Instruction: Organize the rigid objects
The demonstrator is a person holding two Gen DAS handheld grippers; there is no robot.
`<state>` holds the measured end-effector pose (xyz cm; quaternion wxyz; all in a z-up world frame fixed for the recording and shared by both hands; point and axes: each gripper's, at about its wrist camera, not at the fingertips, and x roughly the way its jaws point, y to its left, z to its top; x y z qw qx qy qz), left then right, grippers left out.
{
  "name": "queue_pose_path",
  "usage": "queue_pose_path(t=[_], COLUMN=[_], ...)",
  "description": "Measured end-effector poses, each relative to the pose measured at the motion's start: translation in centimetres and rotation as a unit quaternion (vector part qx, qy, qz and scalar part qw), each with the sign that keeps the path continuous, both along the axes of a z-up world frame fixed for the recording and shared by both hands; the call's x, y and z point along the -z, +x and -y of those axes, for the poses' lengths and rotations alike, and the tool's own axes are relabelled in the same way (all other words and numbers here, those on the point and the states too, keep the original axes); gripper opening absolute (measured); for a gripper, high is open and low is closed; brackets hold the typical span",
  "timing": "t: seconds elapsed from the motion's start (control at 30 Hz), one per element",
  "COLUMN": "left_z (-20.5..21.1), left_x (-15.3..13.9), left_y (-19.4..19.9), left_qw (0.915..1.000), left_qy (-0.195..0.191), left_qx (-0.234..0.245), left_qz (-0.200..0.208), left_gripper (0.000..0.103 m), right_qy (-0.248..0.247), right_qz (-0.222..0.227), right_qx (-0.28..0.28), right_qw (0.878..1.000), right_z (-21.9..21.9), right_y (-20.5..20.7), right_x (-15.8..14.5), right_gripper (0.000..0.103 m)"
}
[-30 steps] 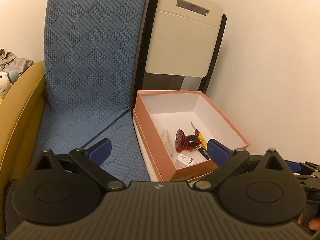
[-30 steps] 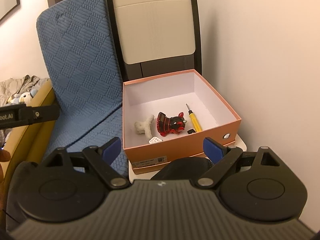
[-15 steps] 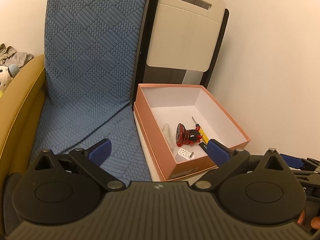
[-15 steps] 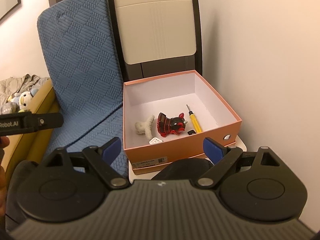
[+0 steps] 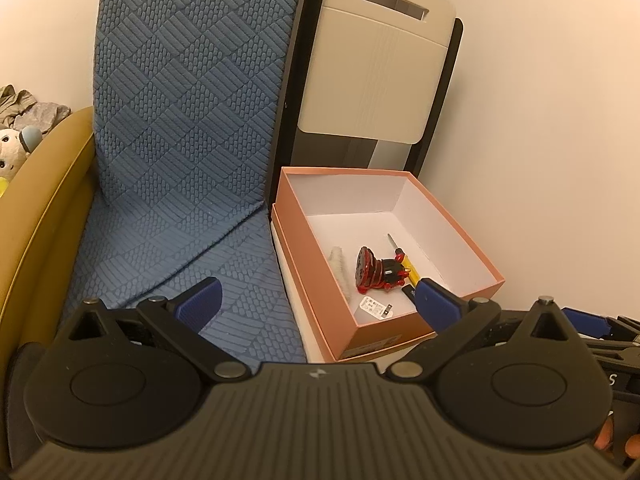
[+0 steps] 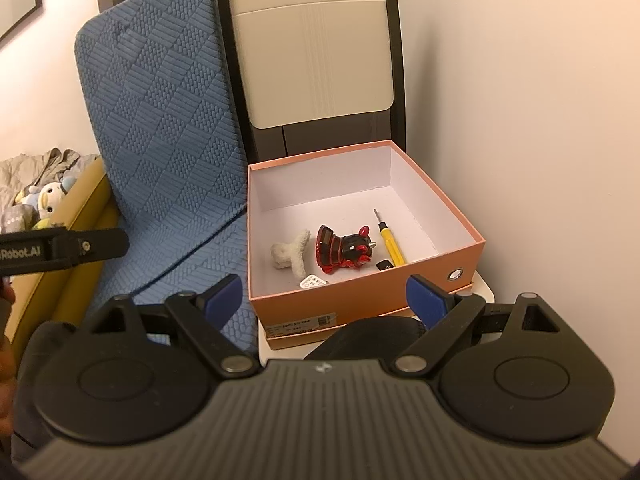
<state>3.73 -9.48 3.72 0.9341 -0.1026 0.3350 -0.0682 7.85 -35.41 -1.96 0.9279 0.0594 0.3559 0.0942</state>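
Observation:
An open pink box (image 6: pixel 360 292) (image 5: pixel 320 288) stands on a white stand by the wall. Inside lie a red and black figurine (image 6: pixel 342 250) (image 5: pixel 378 270), a yellow screwdriver (image 6: pixel 390 240) (image 5: pixel 404 260), a white fuzzy piece (image 6: pixel 290 254) (image 5: pixel 338 264), a small white tag (image 6: pixel 313 281) (image 5: pixel 376 306) and a small black item (image 6: pixel 385 266). My left gripper (image 5: pixel 316 300) is open and empty, above and left of the box's near corner. My right gripper (image 6: pixel 326 296) is open and empty in front of the box.
A blue quilted cushion (image 6: pixel 160 140) (image 5: pixel 180 140) leans on a mustard sofa (image 5: pixel 36 208) left of the box. A folded beige and black chair (image 6: pixel 312 48) stands behind the box. Plush toys (image 6: pixel 44 200) lie at far left. The wall is close on the right.
The left gripper has shifted slightly, so the box sits a little higher and nearer centre in its view. The right view barely changed. Both grippers stay open.

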Motion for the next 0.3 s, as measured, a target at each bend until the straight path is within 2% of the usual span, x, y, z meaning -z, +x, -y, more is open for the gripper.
queue_pose_path(t=[0.3], left_z=[0.1], left_x=[0.14], left_y=[-0.11], left_qw=[1.0], left_qy=[0.002], left_qx=[0.001], left_qz=[0.0], left_gripper=[0.103], right_qy=[-0.001], right_qz=[0.0], right_qx=[-0.003], right_qw=[1.0], right_z=[-0.12], right_y=[-0.02], right_x=[0.08], right_gripper=[0.09])
